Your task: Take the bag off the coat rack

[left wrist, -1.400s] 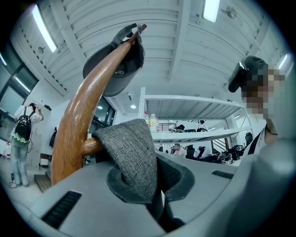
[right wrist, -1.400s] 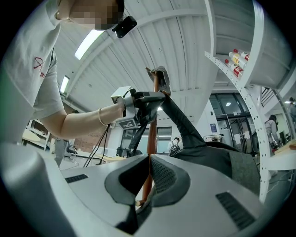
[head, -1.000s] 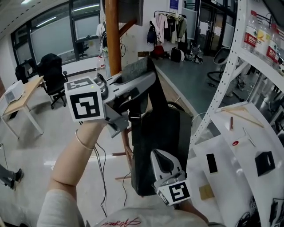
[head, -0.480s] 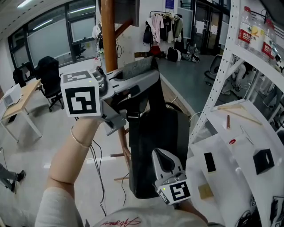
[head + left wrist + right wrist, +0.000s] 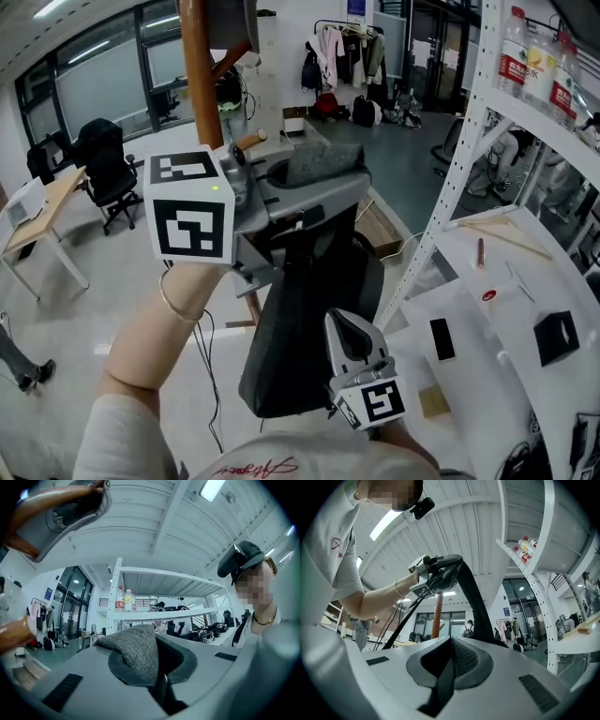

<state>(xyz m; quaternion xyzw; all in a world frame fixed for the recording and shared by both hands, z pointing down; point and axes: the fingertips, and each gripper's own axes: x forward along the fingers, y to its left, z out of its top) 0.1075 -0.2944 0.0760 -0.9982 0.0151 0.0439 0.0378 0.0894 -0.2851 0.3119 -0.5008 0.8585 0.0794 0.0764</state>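
A flat black bag (image 5: 305,328) hangs in the air to the right of the brown wooden coat rack pole (image 5: 200,75), apart from it. My left gripper (image 5: 323,183) is shut on the bag's grey knit top handle (image 5: 133,651), held up at chest height. Lower down, my right gripper (image 5: 345,328) points up at the bag's lower right edge, with its jaws shut on black fabric of the bag (image 5: 443,681). In the right gripper view the bag (image 5: 480,606) rises edge-on to the left gripper (image 5: 440,571), with the pole (image 5: 437,616) behind it.
A white metal shelf rack (image 5: 441,216) with bottles (image 5: 525,52) stands close on the right. Below it is a white table (image 5: 525,375) with small black items. An office chair (image 5: 108,159) and a desk (image 5: 47,206) are at the left, a clothes rail (image 5: 342,52) far back.
The bag has come away from the pole, which now stands further left. The left gripper carried the handle rightward and the bag's bottom swung towards the left.
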